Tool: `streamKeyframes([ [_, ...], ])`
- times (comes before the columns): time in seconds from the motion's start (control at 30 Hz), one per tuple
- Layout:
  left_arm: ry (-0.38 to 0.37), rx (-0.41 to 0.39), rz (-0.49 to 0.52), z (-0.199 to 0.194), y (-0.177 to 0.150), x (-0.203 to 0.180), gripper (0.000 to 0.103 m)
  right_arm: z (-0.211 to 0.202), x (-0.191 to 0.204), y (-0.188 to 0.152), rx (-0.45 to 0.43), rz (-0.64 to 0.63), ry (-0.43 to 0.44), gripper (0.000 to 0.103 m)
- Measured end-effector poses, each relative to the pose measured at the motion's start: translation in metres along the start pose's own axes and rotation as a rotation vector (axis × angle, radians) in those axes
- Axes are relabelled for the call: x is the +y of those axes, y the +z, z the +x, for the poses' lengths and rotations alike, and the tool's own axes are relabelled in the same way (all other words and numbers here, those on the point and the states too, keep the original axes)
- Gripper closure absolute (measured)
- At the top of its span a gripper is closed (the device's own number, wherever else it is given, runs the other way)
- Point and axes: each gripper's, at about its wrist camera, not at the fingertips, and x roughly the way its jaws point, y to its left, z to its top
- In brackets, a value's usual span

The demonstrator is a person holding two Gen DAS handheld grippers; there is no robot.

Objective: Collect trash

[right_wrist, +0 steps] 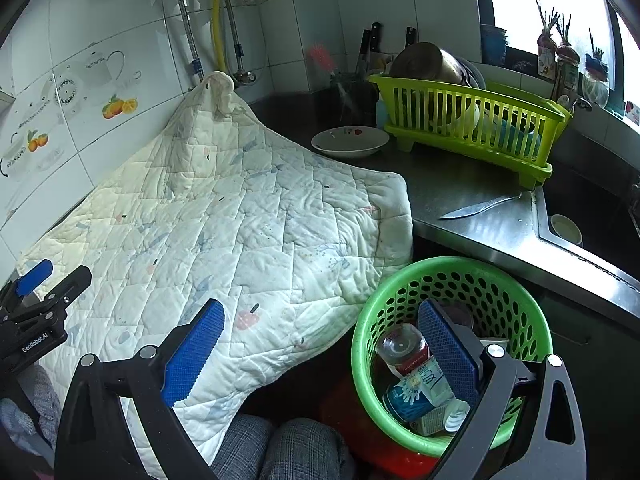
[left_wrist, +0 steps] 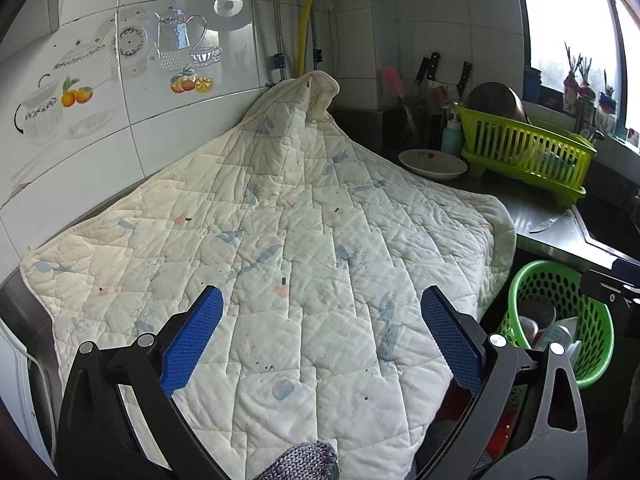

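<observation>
Now trash in green basket (right_wrist: 452, 280) (grippers wide)

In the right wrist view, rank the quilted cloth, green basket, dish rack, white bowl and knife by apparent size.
1. quilted cloth
2. green basket, nearest the camera
3. dish rack; the real order of these two is unsure
4. white bowl and knife, alike

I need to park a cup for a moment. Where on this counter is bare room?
Bare steel shows between the quilted cloth, the white plate and the knife, in front of the green dish rack. The back corner by the knife block is crowded. The round green basket already holds bottles and cartons.
</observation>
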Motion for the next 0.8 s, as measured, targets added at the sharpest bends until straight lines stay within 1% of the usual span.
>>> streamKeyframes([
  [0.1,0.021,-0.006,0.005,-0.0012,-0.0006,-0.0003,0.005,-0.0003,0.0002,0.0001,-0.001,-0.003,-0.005,0.009],
  [0.37,0.026,-0.004,-0.007,-0.0016,-0.0011,0.0018,0.005,0.0009,0.003,-0.0007,0.005,-0.006,-0.001,0.009],
  [0.53,0.034,-0.006,-0.014,-0.0016,-0.002,0.0025,0.005,0.0012,0.0047,-0.0019,0.003,-0.014,-0.014,0.009],
  [0.8,0.051,-0.026,-0.017,-0.0045,-0.0022,0.0016,0.005,0.0024,0.0058,-0.0035,0.001,-0.014,-0.012,0.009],
])
